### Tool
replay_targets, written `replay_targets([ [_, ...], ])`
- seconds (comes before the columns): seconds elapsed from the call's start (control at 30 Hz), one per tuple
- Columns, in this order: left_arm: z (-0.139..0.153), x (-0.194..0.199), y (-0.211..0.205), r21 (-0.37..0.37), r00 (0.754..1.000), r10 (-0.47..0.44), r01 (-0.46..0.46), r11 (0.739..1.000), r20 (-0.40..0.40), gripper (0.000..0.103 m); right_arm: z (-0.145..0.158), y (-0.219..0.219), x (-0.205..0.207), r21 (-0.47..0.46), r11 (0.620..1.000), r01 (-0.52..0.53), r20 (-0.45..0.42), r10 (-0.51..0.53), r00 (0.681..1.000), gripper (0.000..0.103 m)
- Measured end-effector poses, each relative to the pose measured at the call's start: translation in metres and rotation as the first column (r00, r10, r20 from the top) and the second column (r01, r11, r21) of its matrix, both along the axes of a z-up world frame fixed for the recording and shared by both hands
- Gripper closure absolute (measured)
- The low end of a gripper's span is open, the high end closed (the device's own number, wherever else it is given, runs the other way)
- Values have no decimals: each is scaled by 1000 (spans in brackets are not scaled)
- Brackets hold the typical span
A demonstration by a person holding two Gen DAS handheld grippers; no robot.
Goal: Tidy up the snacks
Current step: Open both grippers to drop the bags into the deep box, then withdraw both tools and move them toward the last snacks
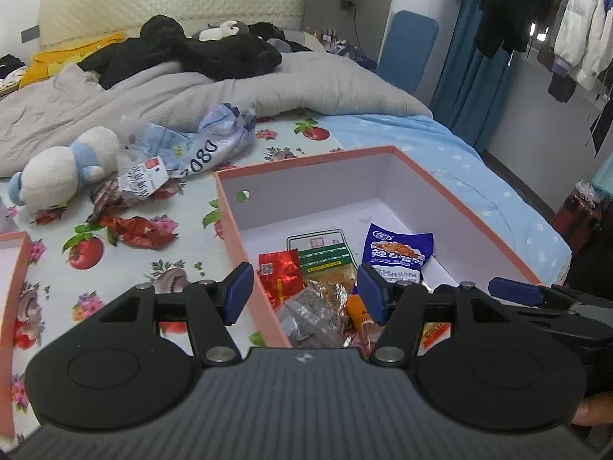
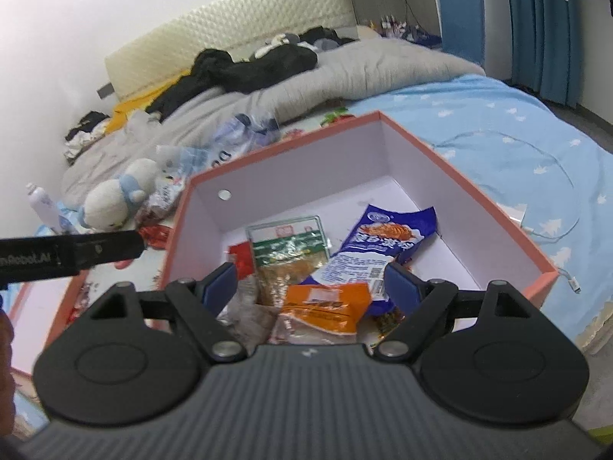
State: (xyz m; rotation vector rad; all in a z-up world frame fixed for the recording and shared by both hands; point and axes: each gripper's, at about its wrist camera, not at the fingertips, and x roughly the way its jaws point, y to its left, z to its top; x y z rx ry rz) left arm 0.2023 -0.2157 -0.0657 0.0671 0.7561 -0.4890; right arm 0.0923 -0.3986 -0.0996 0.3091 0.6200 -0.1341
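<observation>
A pink box with a white inside (image 1: 306,161) (image 2: 291,142) sits on the bed. In it lie a blue snack packet (image 1: 398,253) (image 2: 383,241), a green-labelled packet (image 1: 323,258) (image 2: 287,247), a red packet (image 1: 279,270), a silver packet (image 1: 314,314) and an orange packet (image 2: 325,306). My left gripper (image 1: 304,293) is open and empty, straddling the box's near left wall. My right gripper (image 2: 312,283) is open and empty, just above the orange packet. Loose red wrappers (image 1: 140,230) and crumpled blue-white bags (image 1: 199,142) lie on the sheet left of the box.
A white and blue plush toy (image 1: 61,168) (image 2: 118,195) lies left of the box. The box lid (image 1: 13,268) is at the far left. A grey duvet (image 1: 172,92) and black clothes (image 1: 214,50) fill the far bed. A white cable (image 2: 551,214) lies on the blue sheet.
</observation>
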Motion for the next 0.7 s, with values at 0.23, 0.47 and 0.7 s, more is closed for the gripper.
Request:
replay_targets([
  [0.23, 17, -42, 41, -12, 998, 52, -51, 999, 32, 38, 18, 27, -22, -4, 999, -53, 39, 53, 998, 18],
  [0.47, 26, -71, 93, -57, 991, 128, -125, 990, 45, 38, 37, 72, -37, -47, 989, -141, 85, 144, 986, 18],
  [0.7, 19, -94, 130, -27, 988, 137, -136, 990, 71, 38, 30, 109, -47, -60, 979, -194, 89, 198, 976, 18],
])
